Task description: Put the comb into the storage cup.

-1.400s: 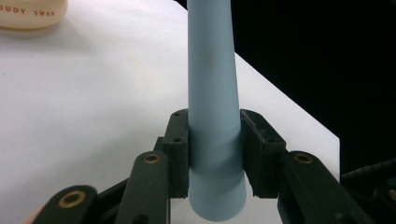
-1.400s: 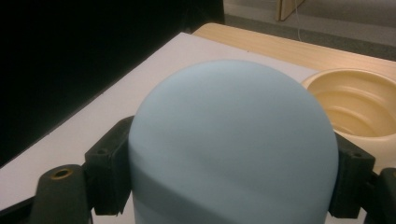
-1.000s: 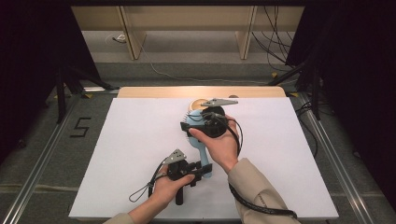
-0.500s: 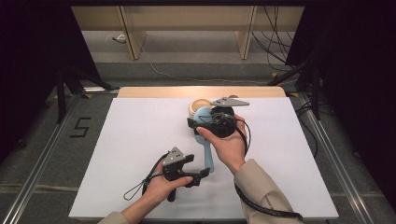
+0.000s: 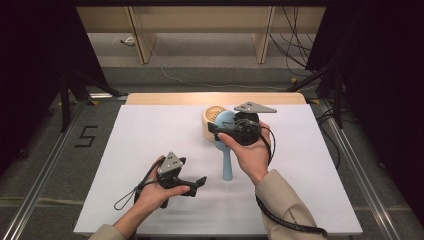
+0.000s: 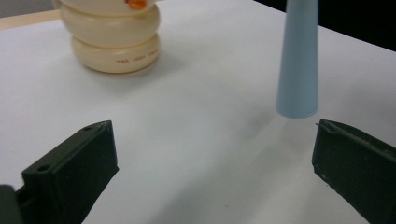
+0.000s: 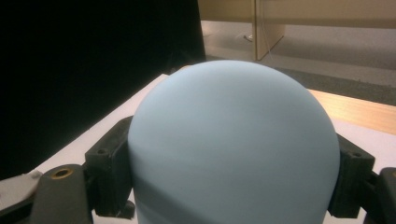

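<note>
the light blue scoop (image 5: 227, 150) hangs over the white bench (image 5: 150, 135), its rounded head clamped in the right gripper (image 5: 231, 131), handle end pointing down near the bench. the cream bowl (image 5: 212, 122) stands just behind. the left gripper (image 5: 196, 184), jaws just spread wide and empty, sits apart to the scoop's left.

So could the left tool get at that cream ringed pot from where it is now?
Probably yes. The left tool is open with nothing between its jaws, and bare white table lies between it and the cream pot; the blue spoon handle stands off to one side.
</note>
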{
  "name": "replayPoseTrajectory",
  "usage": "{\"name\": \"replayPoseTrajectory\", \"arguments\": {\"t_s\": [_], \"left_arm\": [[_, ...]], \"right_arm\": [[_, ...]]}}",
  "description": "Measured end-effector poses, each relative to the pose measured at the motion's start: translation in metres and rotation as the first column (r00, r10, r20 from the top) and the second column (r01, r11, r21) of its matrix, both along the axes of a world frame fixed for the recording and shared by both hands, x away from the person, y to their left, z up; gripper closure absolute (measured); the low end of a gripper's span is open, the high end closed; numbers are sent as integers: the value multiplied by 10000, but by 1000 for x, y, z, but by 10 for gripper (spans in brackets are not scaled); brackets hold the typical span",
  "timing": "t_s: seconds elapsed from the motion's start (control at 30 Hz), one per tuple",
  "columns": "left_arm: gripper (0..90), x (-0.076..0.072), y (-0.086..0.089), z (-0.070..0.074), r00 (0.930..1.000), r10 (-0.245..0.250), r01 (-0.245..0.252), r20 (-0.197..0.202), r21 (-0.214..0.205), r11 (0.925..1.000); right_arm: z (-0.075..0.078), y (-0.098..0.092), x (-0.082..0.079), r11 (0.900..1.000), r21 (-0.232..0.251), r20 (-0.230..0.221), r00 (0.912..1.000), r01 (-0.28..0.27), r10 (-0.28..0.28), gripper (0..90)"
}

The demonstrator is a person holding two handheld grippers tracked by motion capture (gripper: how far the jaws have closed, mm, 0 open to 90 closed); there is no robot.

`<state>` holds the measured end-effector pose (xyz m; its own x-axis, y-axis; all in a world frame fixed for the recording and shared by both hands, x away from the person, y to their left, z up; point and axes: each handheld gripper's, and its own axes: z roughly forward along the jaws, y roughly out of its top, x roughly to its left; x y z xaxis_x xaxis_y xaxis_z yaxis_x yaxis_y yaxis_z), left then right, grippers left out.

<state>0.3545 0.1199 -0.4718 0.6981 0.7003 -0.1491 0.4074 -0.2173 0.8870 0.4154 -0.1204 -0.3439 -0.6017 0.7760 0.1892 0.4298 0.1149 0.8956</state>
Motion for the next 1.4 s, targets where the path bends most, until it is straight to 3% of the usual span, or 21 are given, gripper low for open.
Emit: {"name": "replayPoseTrajectory", "arguments": {"t_s": [0.2,0.37,0.63,1.4], "left_arm": [[0,-2,20,-2,9975,266,-296,650,458,9985],[0,-2,35,2,9931,576,-615,1025,345,9975],[5,-4,53,-1,9878,1006,-1059,1192,389,9936],[18,-8,73,0,9765,1574,-1653,1474,430,9853]], "right_arm": [[0,-4,1,9999,46,92,9999,127,-128,214],[0,-7,2,9997,53,118,9997,224,-224,214],[0,-10,3,9995,99,151,9994,315,-316,214],[4,-20,6,9971,357,429,9967,677,-692,214]]}}
